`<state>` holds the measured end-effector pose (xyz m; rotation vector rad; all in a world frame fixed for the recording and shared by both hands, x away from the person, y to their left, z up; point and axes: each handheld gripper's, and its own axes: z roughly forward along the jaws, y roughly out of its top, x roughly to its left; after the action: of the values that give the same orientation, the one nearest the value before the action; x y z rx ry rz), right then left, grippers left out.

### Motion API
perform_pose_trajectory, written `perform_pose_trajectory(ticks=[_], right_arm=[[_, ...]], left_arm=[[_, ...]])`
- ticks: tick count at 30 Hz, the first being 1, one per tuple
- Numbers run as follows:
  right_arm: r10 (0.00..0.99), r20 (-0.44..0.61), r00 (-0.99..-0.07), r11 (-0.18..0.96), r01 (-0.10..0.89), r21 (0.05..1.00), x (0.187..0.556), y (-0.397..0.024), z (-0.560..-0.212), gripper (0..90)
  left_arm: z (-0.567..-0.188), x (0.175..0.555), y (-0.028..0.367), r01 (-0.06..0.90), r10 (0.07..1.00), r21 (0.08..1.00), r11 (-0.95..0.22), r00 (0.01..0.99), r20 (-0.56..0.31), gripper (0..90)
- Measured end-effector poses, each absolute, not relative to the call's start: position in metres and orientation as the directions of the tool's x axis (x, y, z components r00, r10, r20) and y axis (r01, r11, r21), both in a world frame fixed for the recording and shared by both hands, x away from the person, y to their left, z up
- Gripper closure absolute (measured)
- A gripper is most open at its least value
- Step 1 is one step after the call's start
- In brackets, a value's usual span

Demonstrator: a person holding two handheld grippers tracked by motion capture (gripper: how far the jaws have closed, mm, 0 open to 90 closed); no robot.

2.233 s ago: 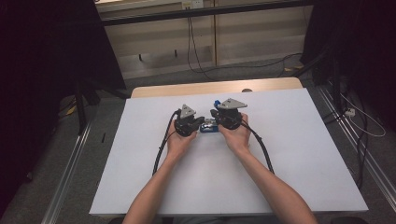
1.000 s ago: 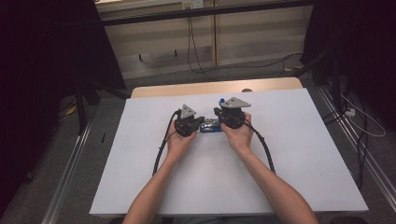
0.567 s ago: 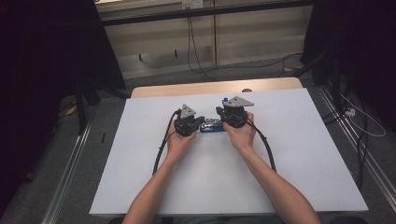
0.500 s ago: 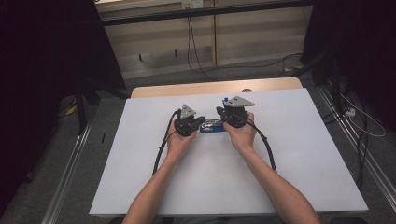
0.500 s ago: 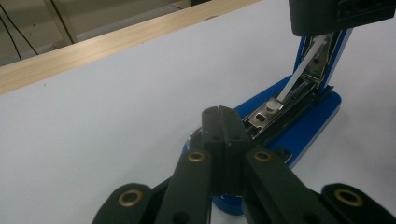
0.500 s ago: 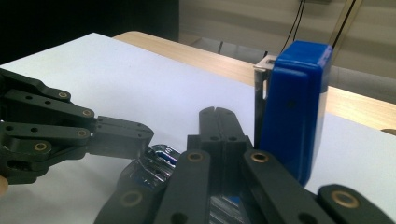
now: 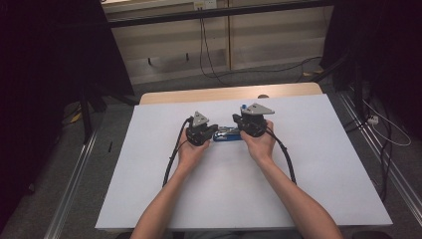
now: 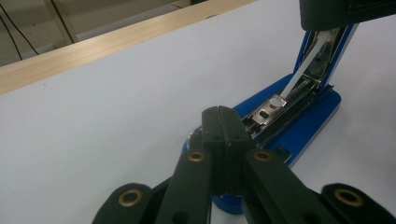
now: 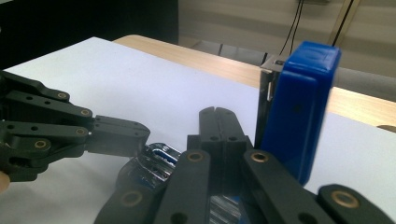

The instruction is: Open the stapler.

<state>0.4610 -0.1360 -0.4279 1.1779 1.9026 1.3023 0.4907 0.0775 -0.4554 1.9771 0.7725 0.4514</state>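
High view, left to right: the left hand (image 7: 190, 151) holds the left tongs (image 7: 205, 134), a black two-jaw tool topped by a grey three-cornered plate, with a black cable trailing back along the forearm. Just beside it, between the two tools, lies the blue plastic stapler with a bright metal staple channel (image 7: 226, 135), resting on the white-covered surface (image 7: 318, 149) near its middle, towards the far side. To its right the right hand (image 7: 260, 146) holds the right tongs (image 7: 245, 125), likewise black with a grey plate and a trailing cable. A strip of pale wood (image 7: 214, 93) shows along the far edge of the surface.

Left gripper view: the left tongs (image 8: 223, 122) stand with jaws together, nothing between them, tips resting at the near end of the stapler (image 8: 299, 126). The stapler base lies flat; its blue top arm is swung up, exposing the metal channel.

Right gripper view: the left tongs (image 9: 140, 135) enter from the left, tips at the metal front of the stapler base (image 9: 152, 161). The right tongs (image 9: 218, 122) have jaws together, empty, just beside the raised blue top arm (image 9: 299, 116), which stands nearly upright to their right; whether they touch it cannot be told
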Motion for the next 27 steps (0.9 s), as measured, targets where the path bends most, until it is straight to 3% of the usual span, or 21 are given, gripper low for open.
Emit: perform_pose_trajectory(ticks=[27], right_arm=[[0.89, 0.043, -0.454, 0.138, 0.358, 0.923, 0.459, -0.148, -0.428, 90.0]], left_arm=[[-0.456, 0.49, 0.078, 0.333, 0.68, 0.869, -0.366, 0.733, 0.005, 90.0]])
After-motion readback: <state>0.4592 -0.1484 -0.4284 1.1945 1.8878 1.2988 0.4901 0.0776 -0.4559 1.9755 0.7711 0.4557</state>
